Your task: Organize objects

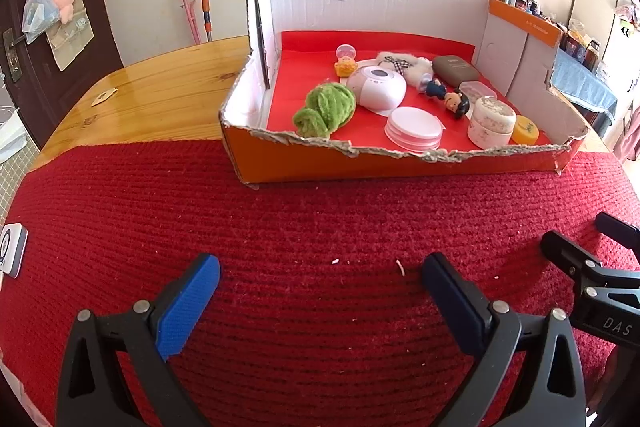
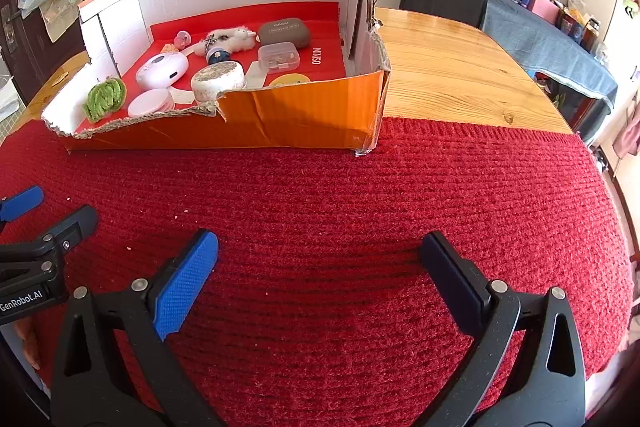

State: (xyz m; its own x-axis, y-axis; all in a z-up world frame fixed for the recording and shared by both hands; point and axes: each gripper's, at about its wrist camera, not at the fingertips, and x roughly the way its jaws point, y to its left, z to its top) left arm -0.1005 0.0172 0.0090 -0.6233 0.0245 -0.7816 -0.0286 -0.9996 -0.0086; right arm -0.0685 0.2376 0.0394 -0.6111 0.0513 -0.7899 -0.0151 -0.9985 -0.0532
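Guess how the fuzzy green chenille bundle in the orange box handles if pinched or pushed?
The fuzzy green chenille bundle looks like looped pile, so it probably squashes and flops rather than holding shape. Likely light for its size; a push would probably slide it across the smooth red liner. The lumpy shape makes rolling unlikely, and the fuzz should grip fine.

Red mat (image 1: 280, 211) bare between grippers and cardboard box (image 1: 360, 163); low torn front wall lets gripper pass over; tall back and side walls block; box floor crowded, open patch behind green yarn ball (image 1: 326, 109).
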